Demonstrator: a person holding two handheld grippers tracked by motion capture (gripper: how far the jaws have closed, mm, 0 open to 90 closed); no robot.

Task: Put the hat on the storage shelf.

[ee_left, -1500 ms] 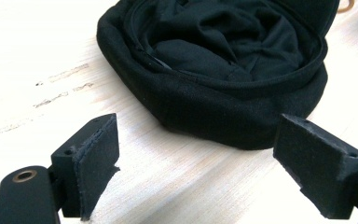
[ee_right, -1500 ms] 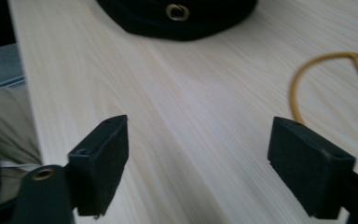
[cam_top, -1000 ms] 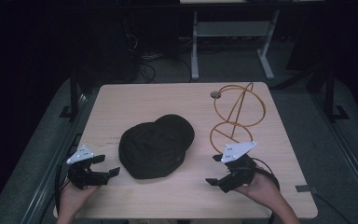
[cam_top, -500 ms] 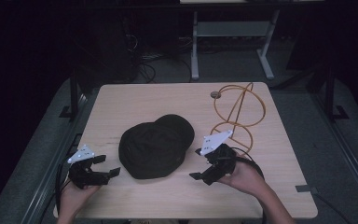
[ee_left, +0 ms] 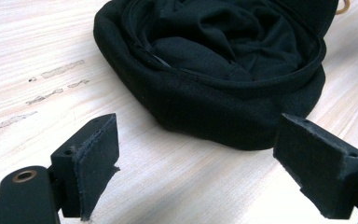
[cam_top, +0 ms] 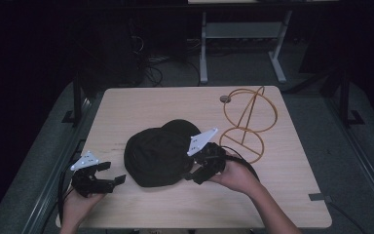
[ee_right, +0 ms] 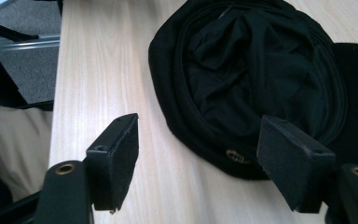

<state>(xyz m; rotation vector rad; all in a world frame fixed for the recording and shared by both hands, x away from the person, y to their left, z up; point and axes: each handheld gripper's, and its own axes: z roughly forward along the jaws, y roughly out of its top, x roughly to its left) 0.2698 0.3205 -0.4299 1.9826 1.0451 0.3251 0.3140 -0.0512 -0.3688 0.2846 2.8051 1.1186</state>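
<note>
A black cap [cam_top: 160,156] lies upside down in the middle of the wooden table [cam_top: 141,102], its crumpled lining facing up [ee_left: 214,70]. My right gripper [cam_top: 191,168] is at the cap's right edge. In the right gripper view the cap's rim [ee_right: 205,135], with a brass eyelet [ee_right: 235,156], lies between the jaws, close to the right one. Those jaws have just been closing a little, but the pads stand apart from the cloth, so the right gripper [ee_right: 200,144] is open. My left gripper [cam_top: 115,172] rests open left of the cap, its jaws [ee_left: 200,149] aimed at the cap's side with bare table between them.
A gold wire stand [cam_top: 248,122] of two rings and a rod stands at the back right, next to a small round disc [cam_top: 225,99]. The table's near edge runs just behind both hands. Beige cloth [ee_right: 14,140] shows below the table's edge in the right gripper view.
My right gripper has moved left from the table's right front to the cap's edge. The left gripper and the cap have not moved.
</note>
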